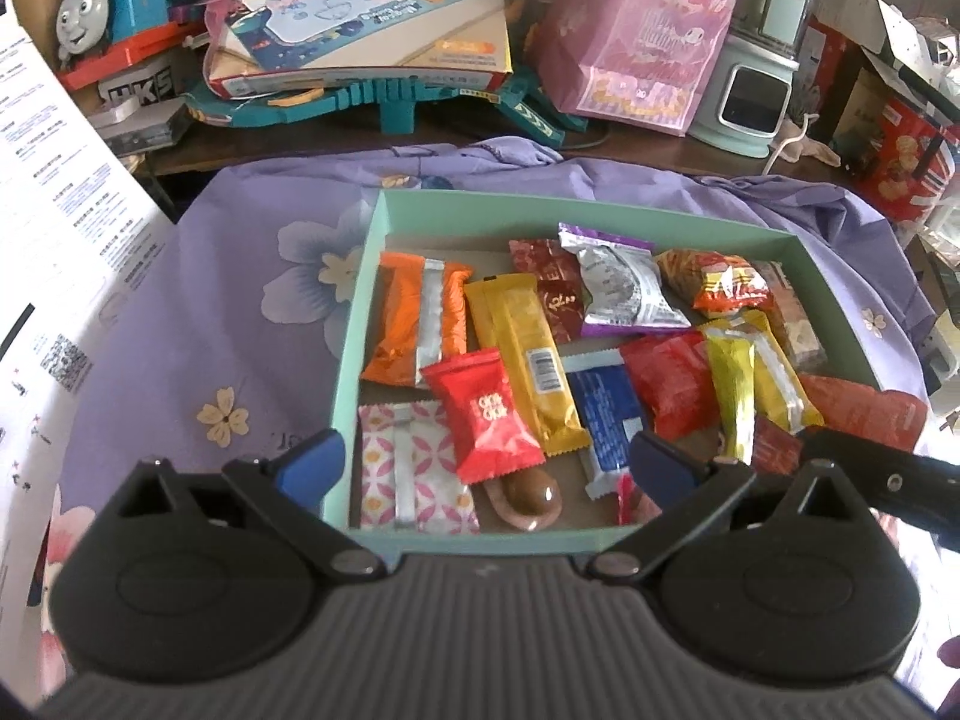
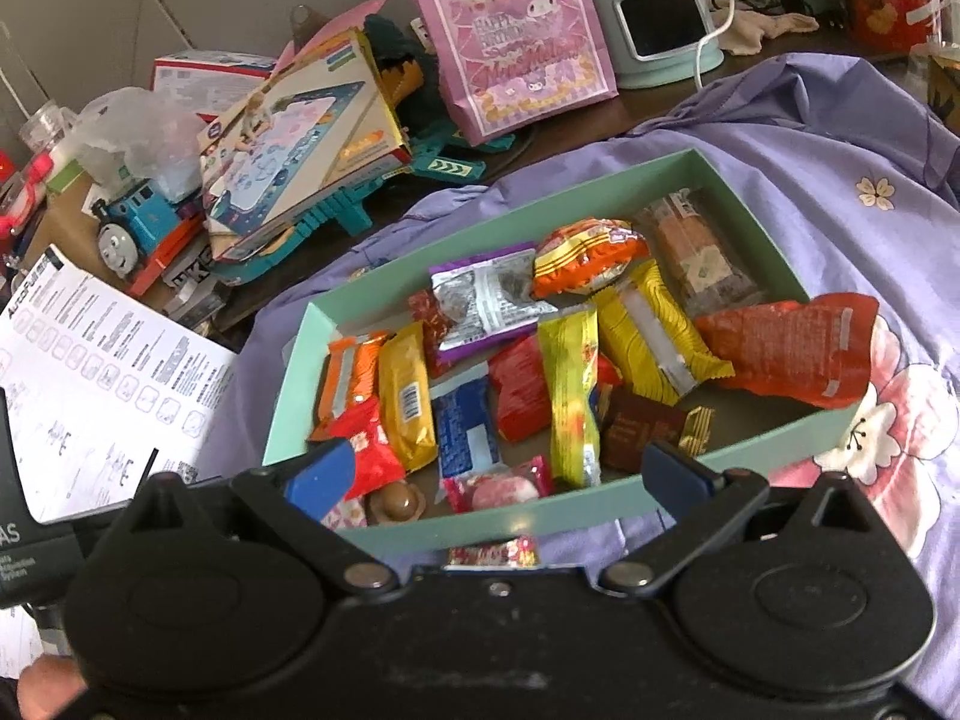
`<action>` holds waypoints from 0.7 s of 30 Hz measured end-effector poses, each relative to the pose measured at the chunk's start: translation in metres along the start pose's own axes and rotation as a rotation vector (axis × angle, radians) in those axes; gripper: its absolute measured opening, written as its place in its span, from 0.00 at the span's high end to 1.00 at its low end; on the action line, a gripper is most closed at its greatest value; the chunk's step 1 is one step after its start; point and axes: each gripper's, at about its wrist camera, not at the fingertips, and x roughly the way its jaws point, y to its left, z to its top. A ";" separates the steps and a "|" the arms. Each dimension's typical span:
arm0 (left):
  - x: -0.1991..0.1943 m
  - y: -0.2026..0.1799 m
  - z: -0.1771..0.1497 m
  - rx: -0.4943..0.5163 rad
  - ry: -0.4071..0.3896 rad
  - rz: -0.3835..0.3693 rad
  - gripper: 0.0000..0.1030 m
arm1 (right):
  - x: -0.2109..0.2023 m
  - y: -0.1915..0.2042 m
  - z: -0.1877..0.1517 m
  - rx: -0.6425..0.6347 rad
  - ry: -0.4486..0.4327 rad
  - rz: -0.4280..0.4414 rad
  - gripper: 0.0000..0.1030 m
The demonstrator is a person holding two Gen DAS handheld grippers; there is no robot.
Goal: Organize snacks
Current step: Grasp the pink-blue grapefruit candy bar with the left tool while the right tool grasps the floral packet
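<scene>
Snacks (image 1: 564,354) in green box (image 1: 600,210), beyond both wide-open empty jaws.

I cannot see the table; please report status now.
Left gripper open, empty. Right gripper open, empty. Mint-green cardboard box full of snack packets; one small red-white candy outside.

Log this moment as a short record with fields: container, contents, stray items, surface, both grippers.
container: mint-green box, open top, no lid in view
contents: many wrapped snacks lying loose, among them an orange packet, a blue packet and a silver-purple packet
overhang: large red packet lying over the box's right rim
stray items: one small red-patterned candy on the cloth, outside the near wall
surface: purple floral cloth
left gripper: open, empty
right gripper: open, empty
</scene>
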 end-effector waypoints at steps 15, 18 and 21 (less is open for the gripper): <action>-0.020 0.041 -0.093 -0.070 0.102 0.033 0.00 | 0.006 0.001 -0.067 -0.091 0.085 -0.069 0.00; -0.020 0.054 -0.113 -0.106 0.136 0.044 0.00 | 0.012 -0.002 -0.078 -0.083 0.113 -0.079 0.00; -0.019 0.062 -0.128 -0.130 0.161 0.039 0.07 | 0.016 -0.002 -0.085 -0.086 0.131 -0.088 0.00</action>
